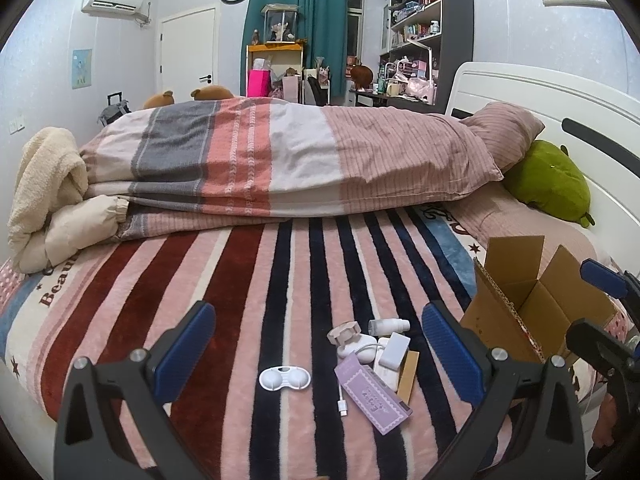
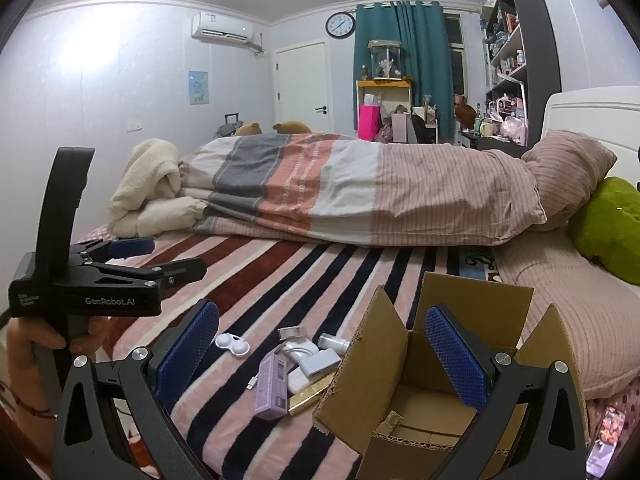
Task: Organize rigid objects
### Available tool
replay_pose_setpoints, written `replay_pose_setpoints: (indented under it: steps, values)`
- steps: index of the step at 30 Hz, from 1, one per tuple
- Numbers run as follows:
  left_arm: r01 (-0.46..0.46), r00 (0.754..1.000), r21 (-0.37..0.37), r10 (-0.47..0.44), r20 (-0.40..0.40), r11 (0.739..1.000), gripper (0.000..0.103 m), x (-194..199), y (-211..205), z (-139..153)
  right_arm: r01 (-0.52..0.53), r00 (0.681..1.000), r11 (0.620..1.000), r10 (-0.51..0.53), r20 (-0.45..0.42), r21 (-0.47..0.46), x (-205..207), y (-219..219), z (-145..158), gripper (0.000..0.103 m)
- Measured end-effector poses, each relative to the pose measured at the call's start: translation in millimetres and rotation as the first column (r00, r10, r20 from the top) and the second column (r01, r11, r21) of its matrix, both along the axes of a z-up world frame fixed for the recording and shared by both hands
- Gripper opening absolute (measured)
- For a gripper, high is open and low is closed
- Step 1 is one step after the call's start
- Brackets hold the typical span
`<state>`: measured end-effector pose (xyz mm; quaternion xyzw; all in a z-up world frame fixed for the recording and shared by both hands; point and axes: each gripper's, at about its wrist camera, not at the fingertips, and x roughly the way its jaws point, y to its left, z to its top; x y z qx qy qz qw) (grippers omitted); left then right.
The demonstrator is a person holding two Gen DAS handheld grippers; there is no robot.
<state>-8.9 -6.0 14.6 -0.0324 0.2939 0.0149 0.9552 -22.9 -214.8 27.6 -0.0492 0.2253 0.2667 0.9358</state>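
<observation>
Both grippers are being held wide open and empty. The left gripper (image 1: 318,342) is being aimed over the clutter on the blanket (image 1: 248,280); the purple box (image 1: 374,396) is lying just ahead, its long axis slanting right, beside the carton (image 1: 516,312). The right gripper (image 2: 322,344) is being held at the carton's mouth.

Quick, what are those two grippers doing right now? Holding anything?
Left gripper: open, holding nothing.
Right gripper: open, holding nothing.
</observation>
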Motion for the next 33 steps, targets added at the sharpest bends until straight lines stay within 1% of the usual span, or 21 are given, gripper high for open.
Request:
replay_pose_setpoints:
  steps: [15, 23, 33]
  values:
    - [-0.015, 1.000, 0.013, 0.015, 0.012, 1.000, 0.103, -2.8, -0.1, 3.3, 0.003, 1.000, 1.000, -0.003, 0.003, 0.008, -2.1, 0.4, 1.0, 0.103]
    - [-0.013, 1.000, 0.010, 0.013, 0.011, 1.000, 0.103, -2.7, 0.2, 3.0, -0.005, 1.000, 1.000, 0.005, 0.016, 0.002, -5.4, 3.2, 1.6, 0.103]
    - [-0.012, 1.000, 0.008, 0.012, 0.011, 1.000, 0.103, -3.9, 0.2, 3.0, -0.005, 1.000, 1.000, 0.005, 0.011, 0.006, -6.4, 4.2, 1.3, 0.103]
